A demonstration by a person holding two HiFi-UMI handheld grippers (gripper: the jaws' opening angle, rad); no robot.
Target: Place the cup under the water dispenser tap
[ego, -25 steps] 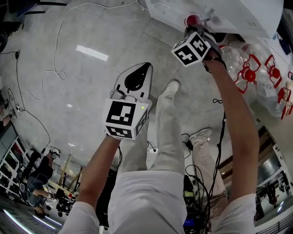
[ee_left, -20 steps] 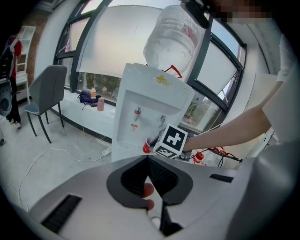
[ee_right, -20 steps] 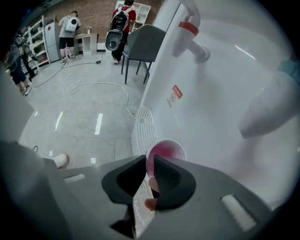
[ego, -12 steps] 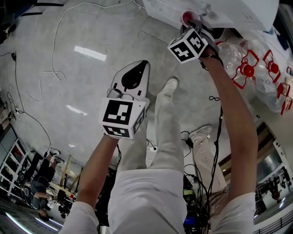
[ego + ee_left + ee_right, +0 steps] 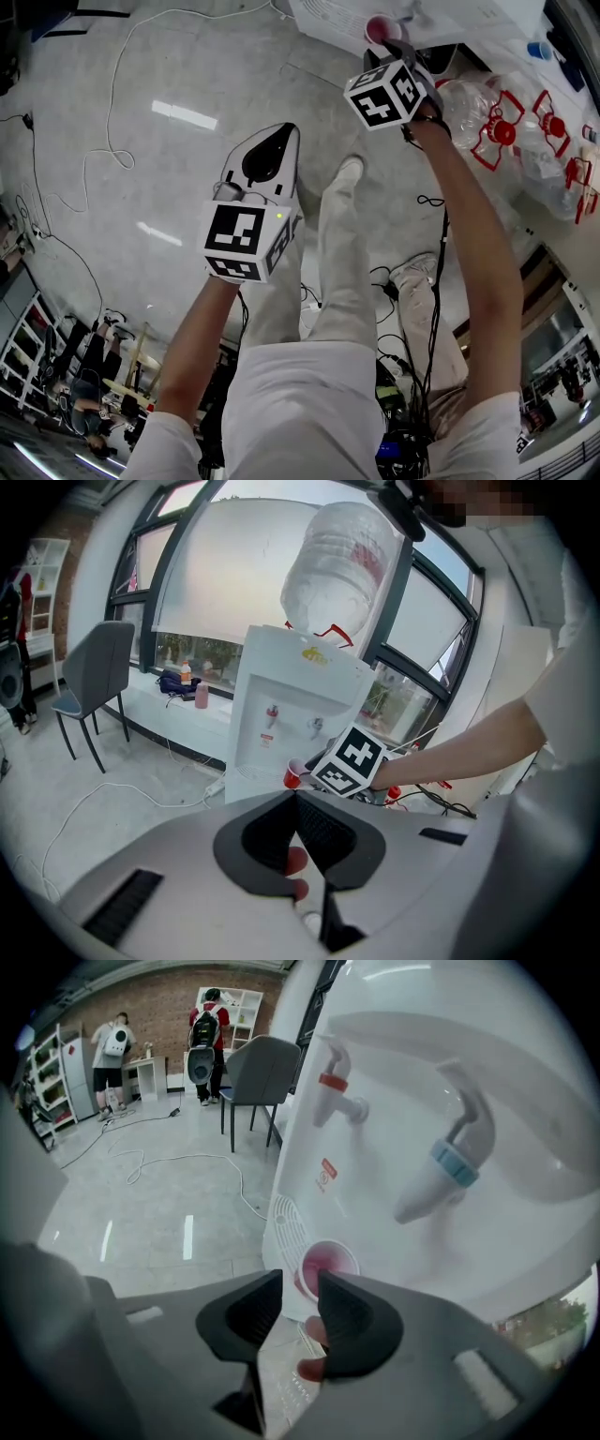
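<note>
Cup (image 5: 327,1266) on dispenser tray (image 5: 284,1225), label (image 5: 328,1174) unreadable

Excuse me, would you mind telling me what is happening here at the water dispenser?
A person works with a handheld gripper in each hand. The right gripper is at the water dispenser, its fingers opening with nothing between them. The red cup stands just past their tips on the drip tray, beneath the red tap and the blue tap. The left gripper is held back from the dispenser, fingers together and empty.

Right claw (image 5: 300,1280) opening, empty
</note>
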